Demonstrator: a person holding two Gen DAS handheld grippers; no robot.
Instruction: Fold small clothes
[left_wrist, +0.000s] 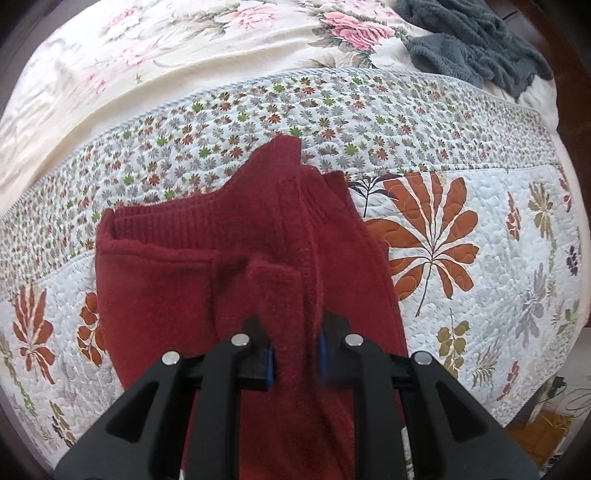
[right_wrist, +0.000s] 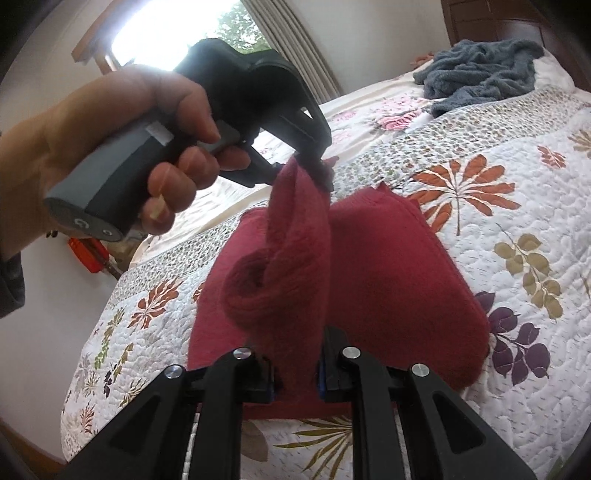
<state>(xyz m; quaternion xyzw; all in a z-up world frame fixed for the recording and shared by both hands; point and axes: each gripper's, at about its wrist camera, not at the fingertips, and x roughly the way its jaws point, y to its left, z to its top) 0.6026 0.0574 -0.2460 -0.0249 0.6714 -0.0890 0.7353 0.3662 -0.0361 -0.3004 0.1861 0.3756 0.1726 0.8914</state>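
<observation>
A dark red knitted garment (left_wrist: 207, 258) lies on the quilted bed, partly folded, with its ribbed hem toward the far left. My left gripper (left_wrist: 295, 354) is shut on a raised fold of its fabric. In the right wrist view the same red garment (right_wrist: 399, 280) lies flat while a twisted strip of it (right_wrist: 291, 258) hangs lifted between both tools. My right gripper (right_wrist: 295, 373) is shut on the near end of that strip. The left gripper (right_wrist: 317, 170), held by a hand (right_wrist: 122, 125), pinches the far end above the bed.
A leaf-patterned quilt (left_wrist: 480, 266) covers the bed, over a rose-print sheet (left_wrist: 184, 55). A grey fluffy blanket (right_wrist: 480, 70) lies crumpled near the headboard. A window with a curtain (right_wrist: 295, 40) is behind. The quilt's edge (right_wrist: 85, 369) drops off at the left.
</observation>
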